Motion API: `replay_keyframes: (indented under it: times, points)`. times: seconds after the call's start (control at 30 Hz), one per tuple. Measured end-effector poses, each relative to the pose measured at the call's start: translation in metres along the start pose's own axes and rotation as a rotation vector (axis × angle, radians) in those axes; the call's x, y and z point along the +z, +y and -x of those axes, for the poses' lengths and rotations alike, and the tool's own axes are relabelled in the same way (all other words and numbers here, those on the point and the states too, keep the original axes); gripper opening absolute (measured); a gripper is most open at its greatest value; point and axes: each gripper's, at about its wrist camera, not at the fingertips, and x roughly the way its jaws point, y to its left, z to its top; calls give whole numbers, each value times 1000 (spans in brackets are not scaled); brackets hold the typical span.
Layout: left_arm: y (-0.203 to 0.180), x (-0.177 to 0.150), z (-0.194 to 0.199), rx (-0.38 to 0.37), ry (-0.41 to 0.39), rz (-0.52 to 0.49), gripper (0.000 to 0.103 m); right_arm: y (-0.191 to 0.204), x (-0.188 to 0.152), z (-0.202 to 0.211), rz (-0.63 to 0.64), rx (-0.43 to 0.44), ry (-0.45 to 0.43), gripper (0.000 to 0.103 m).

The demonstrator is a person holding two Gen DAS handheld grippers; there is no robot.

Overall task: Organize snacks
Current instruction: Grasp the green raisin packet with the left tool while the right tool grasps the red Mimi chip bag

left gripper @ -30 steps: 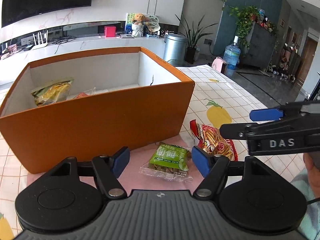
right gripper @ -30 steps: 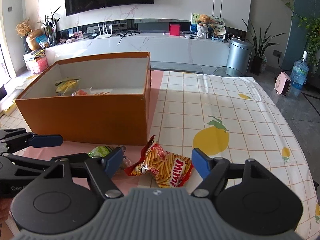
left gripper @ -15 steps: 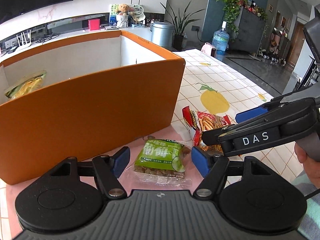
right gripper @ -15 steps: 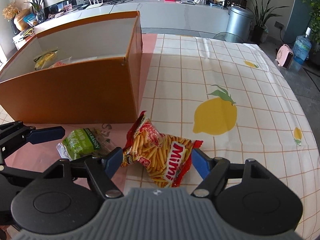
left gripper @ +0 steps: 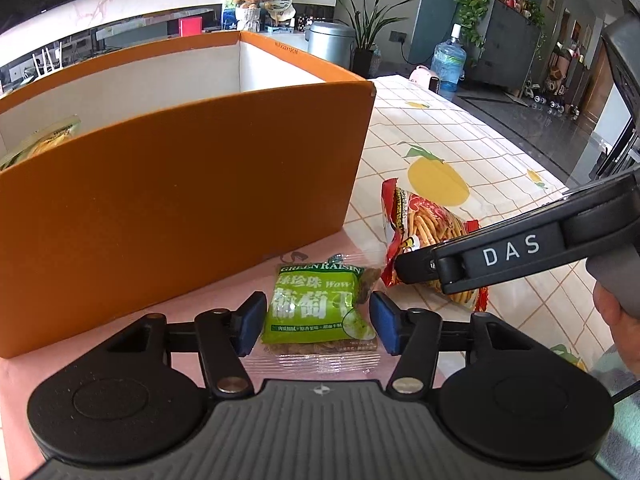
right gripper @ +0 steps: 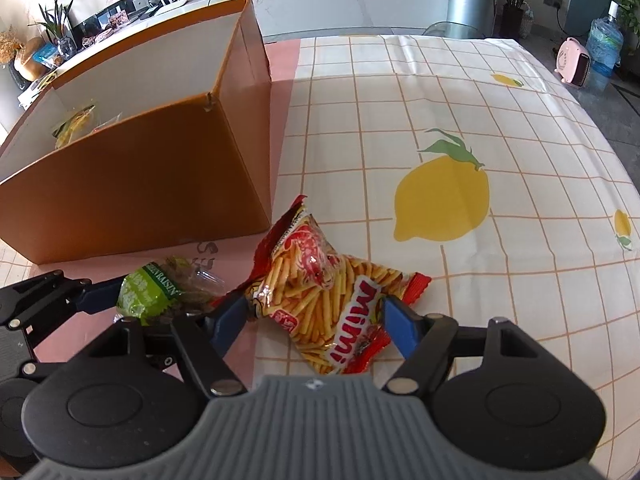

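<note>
Both tools have dropped in close over the last second. We're straddling the green raisin pack (left gripper: 318, 308) with the left tool (left gripper: 318, 322) and the Mimi stick bag (right gripper: 326, 298) with the right tool (right gripper: 316, 322), both wide open, gripping nothing yet. The 2 snacks are lying on the counter (right gripper: 440, 120) beside the orange box (left gripper: 180, 184), so we're probably closing next.

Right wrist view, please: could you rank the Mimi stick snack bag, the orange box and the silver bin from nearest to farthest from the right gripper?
1. Mimi stick snack bag, between the open fingers of the right gripper.
2. Orange box, ahead on the left.
3. Silver bin, beyond the table's far edge.
</note>
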Motion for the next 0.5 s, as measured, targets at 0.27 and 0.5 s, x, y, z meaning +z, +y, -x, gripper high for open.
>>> replay_keyframes:
  times: [0.27,0.5]
  points:
    - [-4,-1,0,20,53,7,54,-4,0,-2,-32,20,4,58]
    - [-2,-3,5,29,71,32,52,-2,-2,0,-16,10,-6,43]
